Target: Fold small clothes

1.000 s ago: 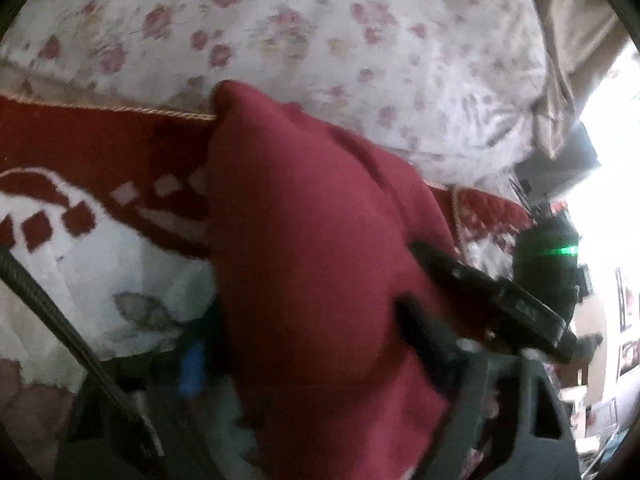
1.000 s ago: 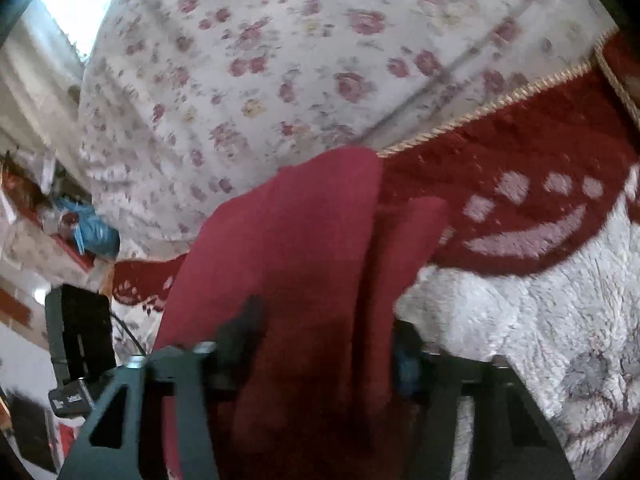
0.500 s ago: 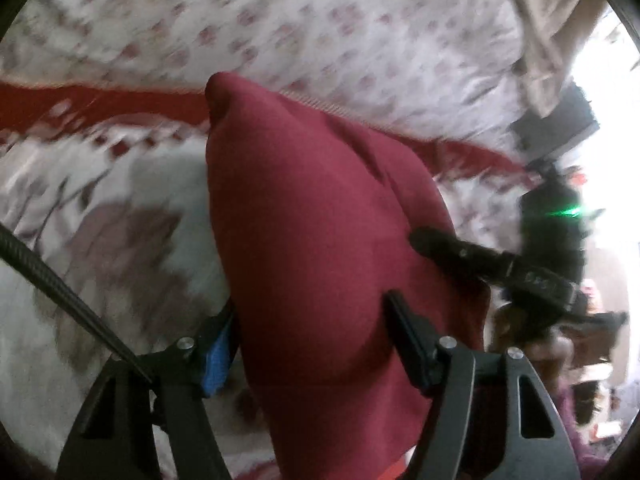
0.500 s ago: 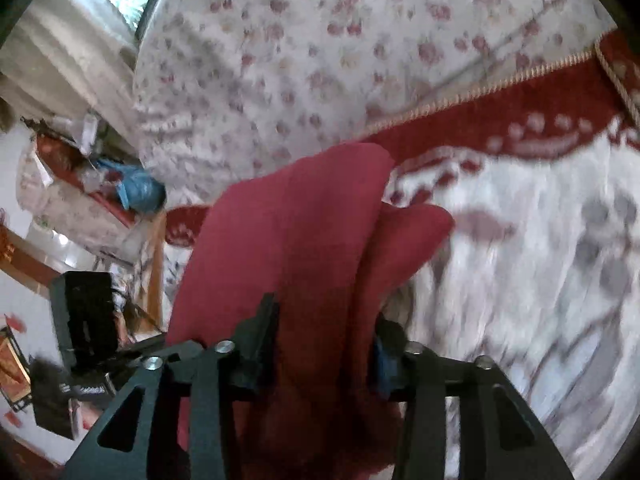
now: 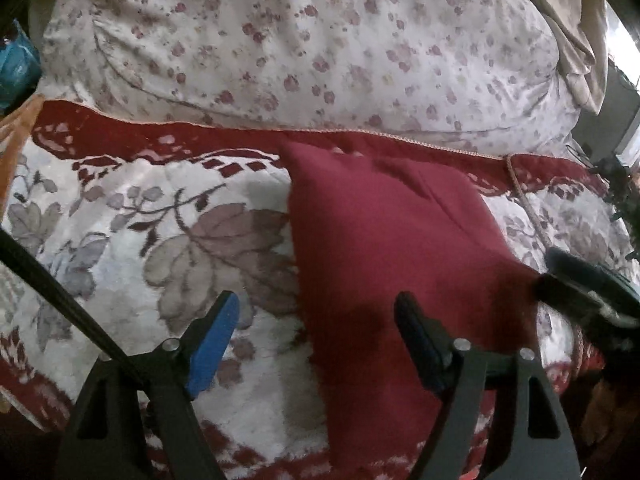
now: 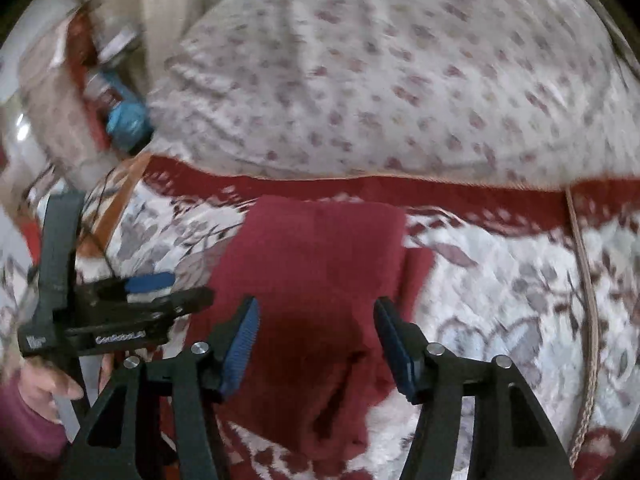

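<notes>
Plainly, the only writing to be read is white lettering on the body of the left gripper as the right wrist view catches it at about 9 o'clock; it looks like "GenRobot.AI", though blur makes the letters uncertain. A hand in a maroon sleeve holds that tool from below.

The dark red garment lies folded on a plush floral blanket with a red border, its far edge toward 12 o'clock touching that border. Beyond it sits a white flowered quilt.

In the left wrist view the left gripper has its fingers spread wide. The blue-padded finger at 7 o'clock hangs over bare blanket, clear of the cloth, while the other finger at 5 o'clock hangs over the garment's near part; neither visibly presses it. These fingers have just been opening.

In the right wrist view the right gripper also stands open, its fingers having just been parting. The garment runs from between them up toward 12 o'clock, with neither pad squeezing it.

The cloth looks thick and soft, a roughly rectangular fold with a lower layer peeking out along its 3 o'clock side and loose bunching at the near end.
</notes>
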Motion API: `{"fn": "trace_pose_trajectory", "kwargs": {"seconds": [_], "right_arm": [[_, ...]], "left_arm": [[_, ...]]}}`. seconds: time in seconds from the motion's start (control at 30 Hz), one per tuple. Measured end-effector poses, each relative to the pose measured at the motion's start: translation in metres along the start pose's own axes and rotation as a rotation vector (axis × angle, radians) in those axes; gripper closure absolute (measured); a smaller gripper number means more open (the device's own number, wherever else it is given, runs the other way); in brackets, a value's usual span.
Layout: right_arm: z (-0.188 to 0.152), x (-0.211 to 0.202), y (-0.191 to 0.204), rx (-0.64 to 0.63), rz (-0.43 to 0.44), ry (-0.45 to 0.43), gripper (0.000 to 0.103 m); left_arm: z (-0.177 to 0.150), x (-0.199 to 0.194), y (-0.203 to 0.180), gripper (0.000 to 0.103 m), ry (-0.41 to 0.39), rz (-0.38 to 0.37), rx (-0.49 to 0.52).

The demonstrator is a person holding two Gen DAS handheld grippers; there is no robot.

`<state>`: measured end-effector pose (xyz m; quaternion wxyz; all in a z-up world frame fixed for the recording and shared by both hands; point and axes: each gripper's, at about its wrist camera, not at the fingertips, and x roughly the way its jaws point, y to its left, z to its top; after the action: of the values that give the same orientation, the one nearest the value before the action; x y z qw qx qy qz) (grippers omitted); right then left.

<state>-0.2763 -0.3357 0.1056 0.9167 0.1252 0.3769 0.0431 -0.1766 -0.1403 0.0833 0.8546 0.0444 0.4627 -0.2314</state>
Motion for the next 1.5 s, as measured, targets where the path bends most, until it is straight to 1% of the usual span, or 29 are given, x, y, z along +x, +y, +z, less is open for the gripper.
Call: {"fn": "trace_pose_trajectory", "kwargs": {"seconds": [0.1,0.13,0.23,0.27,0.33,0.47,0.57,0.6,0.67,0.73,0.83,0.93,1.07,1.2,1.27,1.5], "right_arm": [[-0.007,0.017,0.015,-0.067,-0.034,0.04,0.044],[-0.01,0.024,0.017,-0.09,-0.059,0.053,0.045],[-0.025,0.049,0.015,-0.156,-0.211,0.111,0.049],[-0.03,0.054,0.013,-0.15,-0.23,0.119,0.049],[-0.033,0.053,0.012,-0.141,-0.238,0.102,0.049],[-0.03,0.044,0.009,-0.096,-0.212,0.104,0.049],[-0.028,0.03,0.01,-0.059,-0.176,0.086,0.049],[-0.027,0.025,0.009,-0.037,-0.161,0.078,0.048],[-0.027,0.017,0.01,-0.001,-0.136,0.067,0.042],[-0.026,0.01,0.009,0.029,-0.121,0.055,0.04],[-0.025,0.001,0.009,0.03,-0.135,0.04,0.036],[-0.025,-0.005,0.006,0.043,-0.142,0.022,0.028],[-0.025,-0.007,0.0,0.081,-0.132,0.02,0.027],[-0.025,-0.008,0.001,0.081,-0.133,0.021,0.026],[-0.025,-0.008,0.002,0.08,-0.134,0.019,0.026],[-0.022,-0.009,0.007,0.065,-0.142,0.006,0.021]], "left_arm": [[-0.007,-0.008,0.005,0.024,-0.026,0.036,0.002],[-0.01,-0.01,0.006,0.024,-0.033,0.054,0.009],[-0.014,-0.012,0.009,0.024,-0.044,0.1,0.021],[-0.015,-0.013,0.01,0.024,-0.044,0.101,0.021],[-0.017,-0.014,0.012,0.024,-0.047,0.101,0.013],[-0.019,-0.018,0.013,0.024,-0.065,0.105,0.002],[-0.019,-0.021,0.011,0.024,-0.076,0.108,0.0],[-0.018,-0.023,0.011,0.024,-0.08,0.109,0.0],[-0.018,-0.025,0.01,0.024,-0.09,0.11,-0.002],[-0.018,-0.028,0.009,0.024,-0.1,0.107,-0.005],[-0.019,-0.033,0.009,0.023,-0.125,0.108,-0.018],[-0.019,-0.038,0.009,0.023,-0.144,0.12,-0.024],[-0.019,-0.046,0.008,0.022,-0.178,0.138,-0.025],[-0.019,-0.054,0.006,0.021,-0.222,0.172,-0.001],[-0.019,-0.057,0.006,0.019,-0.237,0.182,-0.007],[-0.018,-0.059,0.007,0.018,-0.235,0.21,0.001]]}}
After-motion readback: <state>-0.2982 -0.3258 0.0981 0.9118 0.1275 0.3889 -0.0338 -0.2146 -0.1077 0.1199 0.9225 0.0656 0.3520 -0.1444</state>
